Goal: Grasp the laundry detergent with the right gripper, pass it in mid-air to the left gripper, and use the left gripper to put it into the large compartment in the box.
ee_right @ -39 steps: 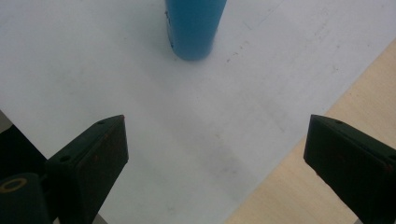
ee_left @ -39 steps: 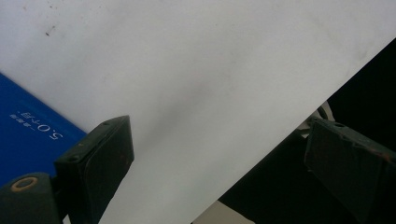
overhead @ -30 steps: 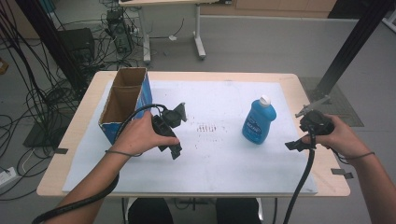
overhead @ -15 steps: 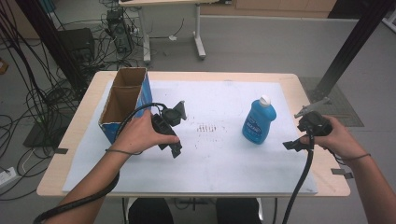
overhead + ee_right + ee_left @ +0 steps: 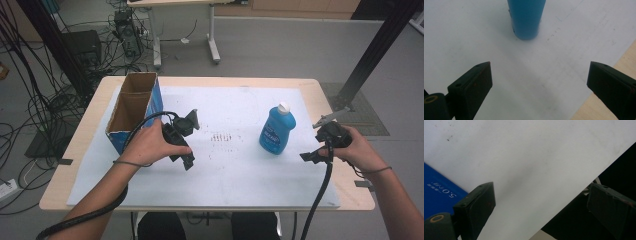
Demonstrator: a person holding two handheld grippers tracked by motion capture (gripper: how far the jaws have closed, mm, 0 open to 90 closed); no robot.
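One bottle [image 5: 526,17] ahead, right hand-held gripper [image 5: 539,85] (spread)

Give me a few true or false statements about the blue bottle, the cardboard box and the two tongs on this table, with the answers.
1. The blue plastic bottle with a white cap stands upright. True.
2. The right tongs are shut on the bottle. False: their jaws are wide apart, short of the bottle.
3. The open blue-sided cardboard box sits near the table's left edge. True.
4. The bottle is inside the box. False: it stands on the white sheet, apart from the box.
5. The left tongs are open and hold nothing. True.
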